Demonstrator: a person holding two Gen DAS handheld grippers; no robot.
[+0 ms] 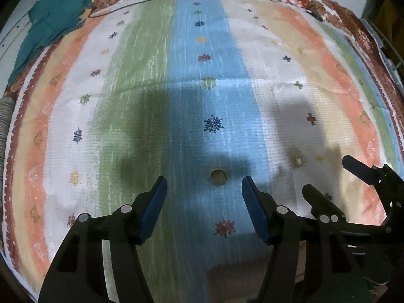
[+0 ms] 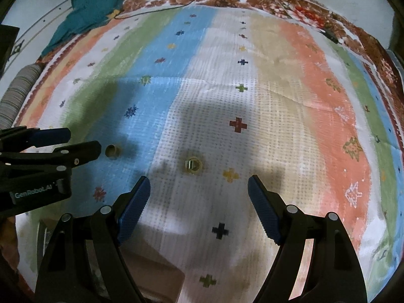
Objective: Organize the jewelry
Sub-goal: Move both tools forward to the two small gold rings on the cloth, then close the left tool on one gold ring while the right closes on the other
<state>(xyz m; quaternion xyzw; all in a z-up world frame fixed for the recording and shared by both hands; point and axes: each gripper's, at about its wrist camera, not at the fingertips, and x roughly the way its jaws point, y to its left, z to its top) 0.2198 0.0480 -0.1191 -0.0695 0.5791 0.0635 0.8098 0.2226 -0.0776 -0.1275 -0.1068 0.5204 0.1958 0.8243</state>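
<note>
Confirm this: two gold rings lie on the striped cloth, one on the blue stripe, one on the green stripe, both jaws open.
Wrong on one point. The second ring lies on the white stripe, not the green, as the right wrist view shows. The first ring is on the blue stripe of the cloth, and both jaws stand open.

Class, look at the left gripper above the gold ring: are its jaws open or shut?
Open. The left gripper has its blue pads spread apart, with the gold ring lying untouched on the cloth between them.

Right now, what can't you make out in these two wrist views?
- Gold ring, left view: shadowed, detail unreadable.
- Second ring, right view: too small and shadowed to tell any stone.
- Brown box, right view: hidden behind the right gripper fingers, cut by the edge.
</note>
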